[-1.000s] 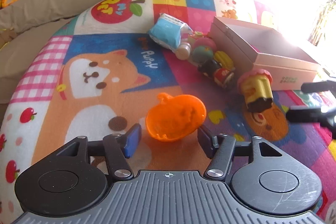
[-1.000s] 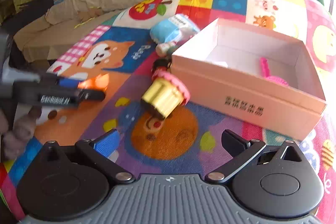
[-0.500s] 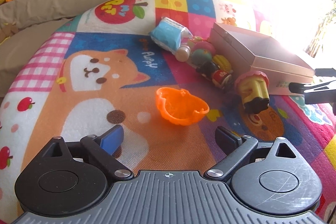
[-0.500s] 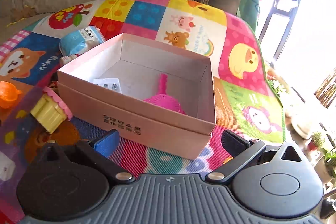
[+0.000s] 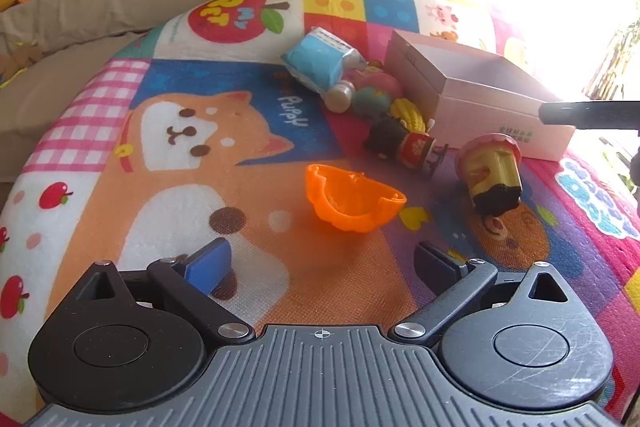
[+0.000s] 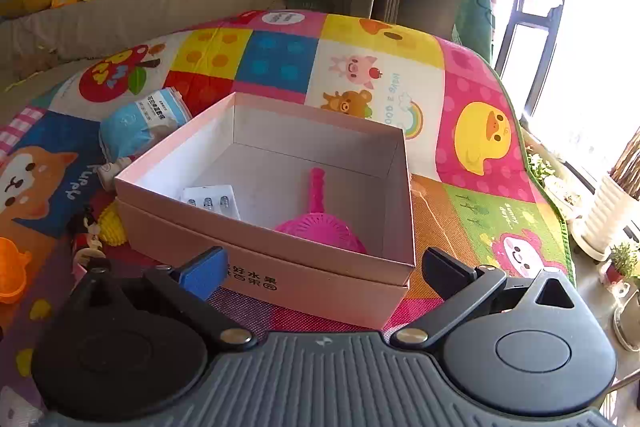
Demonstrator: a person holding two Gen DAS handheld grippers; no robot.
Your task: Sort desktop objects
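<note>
Left tongs (image 5: 322, 259): jaws spread wide and empty, having just been opening; nothing between them. Just ahead, free on the colourful cartoon play mat (image 5: 180, 147), lies the orange pumpkin-shaped plastic shell (image 5: 352, 199), hollow side up, apparently let go there. Tongs angled downward over the mat.

Right tongs (image 6: 320, 269): jaws wide, empty, tilted down over the near wall of the open pink cardboard box (image 6: 280, 283). Inside: a pink plastic strainer scoop (image 6: 320, 223) and a white blister card (image 6: 210, 201), presumably sorted already.

Unsorted, left of the box: a blue-and-white soft packet (image 5: 316, 61), a yellow toy cupcake with pink top (image 5: 494, 171), and small figures (image 5: 400, 143).
</note>
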